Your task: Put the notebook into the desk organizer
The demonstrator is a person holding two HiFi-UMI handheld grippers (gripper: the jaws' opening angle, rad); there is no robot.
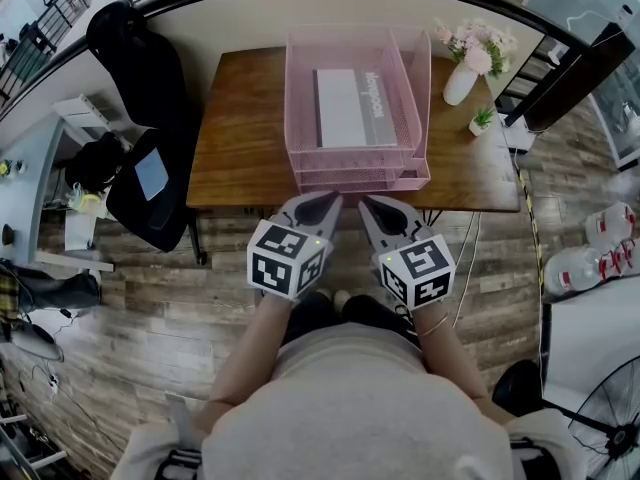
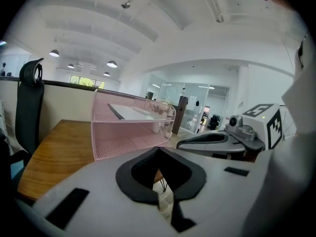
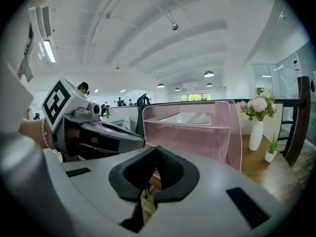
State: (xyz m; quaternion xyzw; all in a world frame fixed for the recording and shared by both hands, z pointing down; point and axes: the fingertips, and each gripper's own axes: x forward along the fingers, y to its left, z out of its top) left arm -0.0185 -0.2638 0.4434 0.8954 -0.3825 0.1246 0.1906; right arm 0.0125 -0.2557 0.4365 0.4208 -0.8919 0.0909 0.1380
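The grey notebook (image 1: 350, 106) lies flat in the top tray of the pink mesh desk organizer (image 1: 296, 98), which stands on the wooden desk (image 1: 235, 138). The notebook (image 2: 133, 112) also shows in the left gripper view, and the notebook (image 3: 190, 118) in the right gripper view. My left gripper (image 1: 335, 200) and right gripper (image 1: 363, 202) hover side by side just short of the desk's front edge, below the organizer. Both are shut with nothing between the pads. Their tips point at the organizer (image 2: 128, 137) (image 3: 197, 137).
A white vase of pink flowers (image 1: 462, 80) and a small potted plant (image 1: 483, 120) stand on the desk's right side. A black chair (image 1: 140, 68) sits left of the desk. Water bottles (image 1: 590, 258) lie on the floor at right.
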